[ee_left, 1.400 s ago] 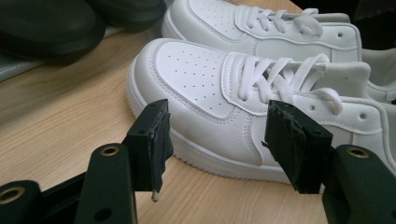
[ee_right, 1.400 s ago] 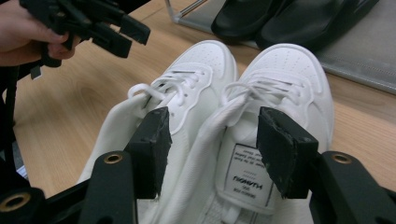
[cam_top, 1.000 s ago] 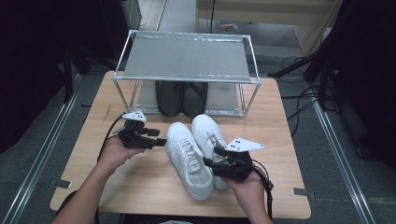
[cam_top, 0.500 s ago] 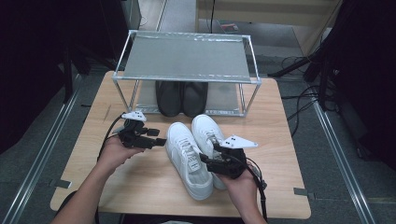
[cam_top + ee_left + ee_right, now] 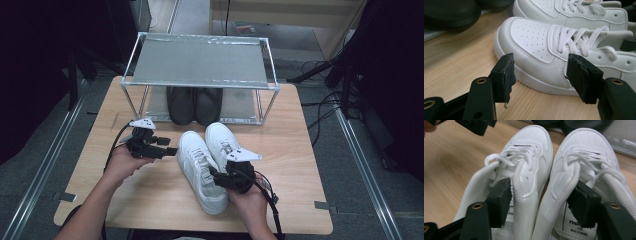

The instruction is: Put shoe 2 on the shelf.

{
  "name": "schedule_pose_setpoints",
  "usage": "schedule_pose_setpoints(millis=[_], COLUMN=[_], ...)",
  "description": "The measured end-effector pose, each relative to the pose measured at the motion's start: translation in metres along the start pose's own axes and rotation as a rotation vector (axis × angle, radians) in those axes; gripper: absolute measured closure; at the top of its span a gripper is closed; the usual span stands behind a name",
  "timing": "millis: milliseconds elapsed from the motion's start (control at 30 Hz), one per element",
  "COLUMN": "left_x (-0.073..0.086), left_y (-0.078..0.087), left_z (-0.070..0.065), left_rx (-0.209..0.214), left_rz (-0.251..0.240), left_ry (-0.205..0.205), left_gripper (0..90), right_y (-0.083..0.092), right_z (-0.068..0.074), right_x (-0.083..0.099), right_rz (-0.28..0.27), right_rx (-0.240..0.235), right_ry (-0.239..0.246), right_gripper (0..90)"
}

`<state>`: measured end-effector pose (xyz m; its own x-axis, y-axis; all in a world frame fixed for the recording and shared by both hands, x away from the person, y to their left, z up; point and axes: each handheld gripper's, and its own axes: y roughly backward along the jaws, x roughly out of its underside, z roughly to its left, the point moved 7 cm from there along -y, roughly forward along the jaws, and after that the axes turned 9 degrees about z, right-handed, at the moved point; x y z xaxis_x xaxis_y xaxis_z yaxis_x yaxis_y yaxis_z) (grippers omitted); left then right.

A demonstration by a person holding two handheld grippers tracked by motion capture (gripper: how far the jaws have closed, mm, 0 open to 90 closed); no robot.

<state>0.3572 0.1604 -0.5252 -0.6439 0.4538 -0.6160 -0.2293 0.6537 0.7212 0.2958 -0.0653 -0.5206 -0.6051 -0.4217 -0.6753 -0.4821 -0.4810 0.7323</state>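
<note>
Two white sneakers lie side by side on the table, the left shoe [image 5: 197, 165] and the right shoe [image 5: 220, 137], toes pointing away. My right gripper [image 5: 218, 176] reaches in from the heel end, one jaw inside each shoe's opening. In the right gripper view, the left shoe's [image 5: 529, 140] and the right shoe's [image 5: 586, 142] inner collars stand between the pads of the right gripper [image 5: 541, 197]. Its jaws have just been closing, and the pads press on both collars. My left gripper [image 5: 172, 150] is open beside the left shoe's toe [image 5: 534, 40], with nothing in its jaws [image 5: 539, 75].
A metal rack [image 5: 200, 60] with a mesh top shelf stands at the back of the wooden table [image 5: 300, 130]. A pair of black shoes [image 5: 195, 102] sits on its lower level, right behind the white toes. Cables trail from both grippers.
My right gripper has shifted a little left and down, deeper into the shoes' openings. The left gripper has stayed where it was.
</note>
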Motion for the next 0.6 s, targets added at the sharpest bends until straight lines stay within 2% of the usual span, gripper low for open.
schedule_pose_setpoints(millis=[100, 167, 367, 433, 600], left_x=[-0.0002, -0.0007, -0.0013, -0.0016, -0.0025], left_y=[0.0024, 0.0041, 0.0054, 0.0054, 0.0060], left_z=[0.0019, 0.0027, 0.0037, 0.0038, 0.0049], left_rx=[-0.002, -0.002, -0.005, -0.009, -0.006], left_rz=[-0.009, -0.021, -0.031, -0.035, -0.047], left_ry=[0.004, 0.011, 0.010, 0.007, 0.009], left_gripper=[39.6, 39.6, 39.8, 39.8, 39.8], right_y=[-0.0010, -0.0012, 0.0003, 0.0012, 0.0033], right_z=[-0.0003, -0.0007, -0.0026, -0.0030, -0.0058], right_x=[0.0006, 0.0003, 0.0005, 0.0004, 0.0000], right_rz=[0.006, 0.006, 0.005, 0.009, 0.013], right_rx=[0.023, 0.018, 0.004, -0.002, -0.024], right_ry=[0.019, 0.017, 0.037, 0.025, 0.002], right_gripper=[43.8, 46.7, 65.2, 69.3, 72.9])
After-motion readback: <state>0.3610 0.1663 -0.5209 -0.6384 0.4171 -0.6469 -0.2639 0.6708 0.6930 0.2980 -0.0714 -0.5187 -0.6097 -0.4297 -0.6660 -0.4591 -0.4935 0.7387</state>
